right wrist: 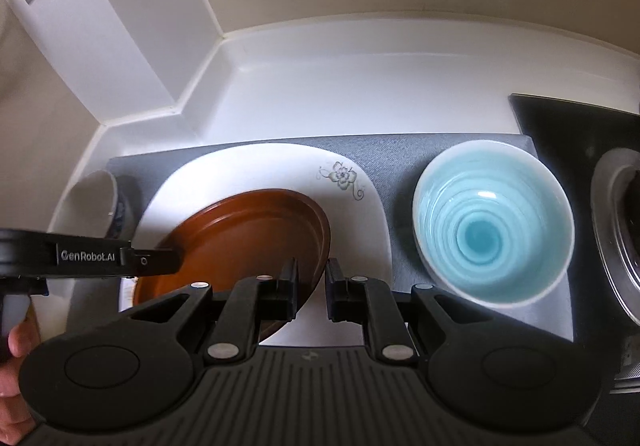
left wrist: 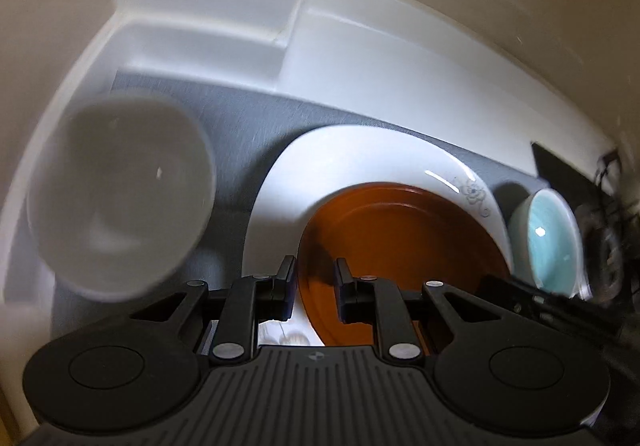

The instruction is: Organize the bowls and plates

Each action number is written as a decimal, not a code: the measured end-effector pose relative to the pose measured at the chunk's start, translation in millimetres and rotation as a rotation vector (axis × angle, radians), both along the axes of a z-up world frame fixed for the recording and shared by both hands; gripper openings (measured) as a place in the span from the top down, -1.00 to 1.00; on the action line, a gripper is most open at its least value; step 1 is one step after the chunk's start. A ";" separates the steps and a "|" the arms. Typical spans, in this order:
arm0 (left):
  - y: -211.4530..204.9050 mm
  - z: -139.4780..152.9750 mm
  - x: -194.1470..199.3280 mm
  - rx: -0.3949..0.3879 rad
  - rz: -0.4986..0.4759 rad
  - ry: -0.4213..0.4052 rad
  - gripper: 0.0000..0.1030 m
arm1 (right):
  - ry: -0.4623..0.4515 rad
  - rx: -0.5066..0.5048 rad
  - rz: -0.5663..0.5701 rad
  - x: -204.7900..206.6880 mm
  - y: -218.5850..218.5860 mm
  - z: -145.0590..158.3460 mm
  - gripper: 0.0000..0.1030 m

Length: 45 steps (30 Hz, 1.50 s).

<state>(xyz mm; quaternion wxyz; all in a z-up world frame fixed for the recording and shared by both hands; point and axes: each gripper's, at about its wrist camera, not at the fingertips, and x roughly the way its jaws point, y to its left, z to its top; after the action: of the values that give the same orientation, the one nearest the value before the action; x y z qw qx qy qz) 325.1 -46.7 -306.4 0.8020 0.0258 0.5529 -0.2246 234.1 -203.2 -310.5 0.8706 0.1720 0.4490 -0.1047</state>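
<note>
White worktop (right wrist: 320, 85) is covered in part by a grey mat (right wrist: 400, 161). On the mat a white flowered plate (right wrist: 248, 169) is seen, with a brown plate (right wrist: 248, 234) lying on it. At 3 o'clock of these a blue bowl (right wrist: 494, 224) is set on the mat; at 9 o'clock a white bowl (left wrist: 120, 201) is seen. The left hand-held gripper (left wrist: 316, 286) is held narrowly apart over the brown plate's left rim, gripping nothing. The right hand-held gripper (right wrist: 312, 286) is likewise narrowly apart, astride the brown plate's right rim.
</note>
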 end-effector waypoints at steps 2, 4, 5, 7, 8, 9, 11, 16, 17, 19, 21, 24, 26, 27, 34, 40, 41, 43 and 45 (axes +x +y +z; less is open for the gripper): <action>-7.9 -1.2 -4.6 0.050 -0.030 -0.064 0.62 | 0.007 -0.001 0.013 4.6 0.2 -5.9 0.71; -11.7 -4.2 -6.1 0.060 -0.048 -0.090 0.62 | 0.017 -0.022 0.026 7.7 1.7 -11.5 0.71; -12.2 -5.3 -5.6 0.053 -0.054 -0.095 0.62 | 0.023 -0.033 0.023 8.3 1.9 -14.0 0.71; -12.4 -6.3 -4.8 0.041 -0.056 -0.101 0.62 | 0.030 -0.018 0.008 8.6 -1.4 -19.2 0.69; -12.4 -6.3 -4.5 0.037 -0.061 -0.104 0.62 | 0.029 -0.011 0.007 8.5 -2.9 -20.6 0.68; -12.0 -5.8 -4.7 0.017 -0.071 -0.102 0.59 | 0.028 -0.004 0.006 8.4 -4.6 -21.2 0.58; -5.5 -1.7 -4.4 -0.062 -0.077 -0.086 0.46 | 0.001 0.015 0.008 5.5 -6.6 -17.9 0.15; 16.0 25.1 -18.3 -0.115 -0.078 -0.155 0.03 | -0.070 0.016 0.020 -4.8 -7.2 1.6 -0.35; 23.4 31.0 -21.5 -0.118 -0.070 -0.165 0.00 | -0.088 0.016 0.026 -6.5 -5.0 6.9 -0.41; 46.4 39.7 -26.1 -0.135 -0.026 -0.186 -0.22 | -0.115 -0.018 0.043 -8.5 3.7 17.5 -0.64; 73.4 46.0 -26.5 -0.131 0.046 -0.222 -0.38 | -0.153 -0.024 0.079 -7.4 14.6 27.1 -0.66; 116.8 41.7 -26.1 -0.123 0.166 -0.270 -0.51 | -0.169 0.013 0.182 7.2 38.4 35.3 -0.69; 136.7 31.4 -20.0 -0.115 0.229 -0.233 -0.45 | -0.179 -0.040 0.222 20.8 60.5 39.1 -0.69; 143.2 26.1 -15.6 -0.118 0.246 -0.215 -0.36 | -0.179 -0.076 0.237 28.7 72.0 40.0 -0.69; 161.9 5.1 6.7 -0.180 0.326 -0.190 0.55 | -0.163 -0.069 0.441 92.2 132.4 9.2 -0.13; 173.4 -8.0 8.6 -0.217 0.358 -0.158 0.70 | -0.031 -0.111 0.476 123.4 152.3 -20.0 0.60; 174.7 -8.1 7.9 -0.221 0.361 -0.146 0.70 | -0.014 -0.113 0.466 125.3 152.0 -21.9 0.65; 179.5 -5.6 6.1 -0.214 0.373 -0.116 0.72 | 0.002 -0.077 0.440 127.3 150.3 -21.3 0.74; 188.1 -3.7 -0.8 -0.219 0.371 -0.077 0.71 | 0.033 -0.064 0.431 124.1 150.8 -20.0 0.76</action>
<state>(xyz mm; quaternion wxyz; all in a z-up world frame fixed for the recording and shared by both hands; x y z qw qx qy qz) 324.3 141.3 -310.1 0.8480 -0.1551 0.4896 -0.1307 358.2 -52.3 -330.6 0.8705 0.0425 0.4858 0.0668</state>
